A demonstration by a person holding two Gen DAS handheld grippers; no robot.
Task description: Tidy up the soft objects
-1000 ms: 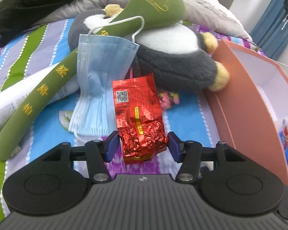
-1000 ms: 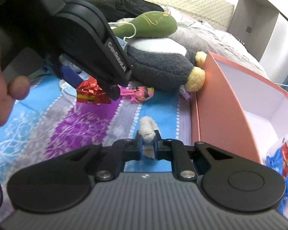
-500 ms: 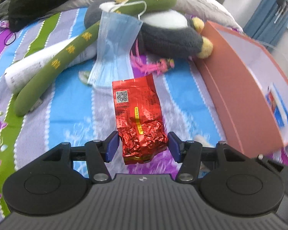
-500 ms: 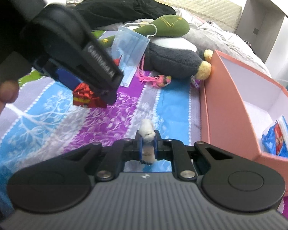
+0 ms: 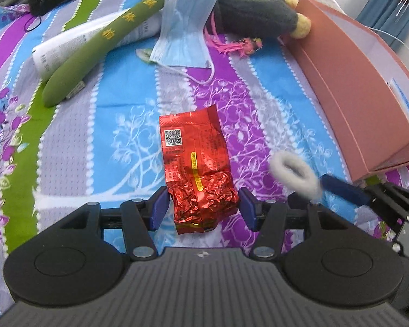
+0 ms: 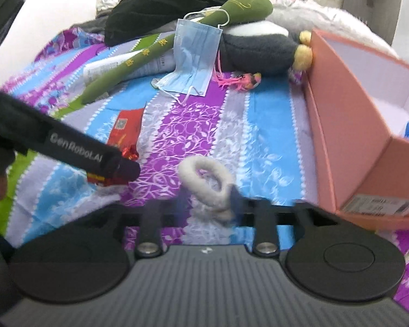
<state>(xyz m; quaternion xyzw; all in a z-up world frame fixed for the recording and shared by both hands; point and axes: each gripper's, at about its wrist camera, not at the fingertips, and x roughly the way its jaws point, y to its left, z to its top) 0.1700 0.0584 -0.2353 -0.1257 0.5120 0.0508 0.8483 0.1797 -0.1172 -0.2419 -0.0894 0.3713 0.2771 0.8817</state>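
Observation:
My left gripper (image 5: 203, 208) is shut on the crumpled end of a red foil packet (image 5: 196, 169), held just above the striped bedsheet (image 5: 128, 125). My right gripper (image 6: 207, 204) has its jaws opening. A white fluffy ring (image 6: 204, 182) lies loose between them, against the right blue finger (image 6: 235, 199), and the pads no longer pinch it. In the left wrist view that ring (image 5: 294, 173) hangs off a blue finger (image 5: 343, 189) at the right. The left gripper's black housing (image 6: 76, 150) crosses the right wrist view, over the packet (image 6: 125, 130).
An open pink box (image 6: 349, 141) stands at the right with a blue packet inside. At the back lie a blue face mask (image 5: 182, 27), a long green plush (image 5: 101, 43), a grey and white plush (image 5: 253, 13), a white tube (image 5: 57, 46), a pink tassel (image 5: 237, 46) and black clothing (image 6: 171, 2).
The right jaws went from pinched on the white ring to spread apart, and the ring has loosened. Both grippers drew back from the plush toys, the packet still in the left.

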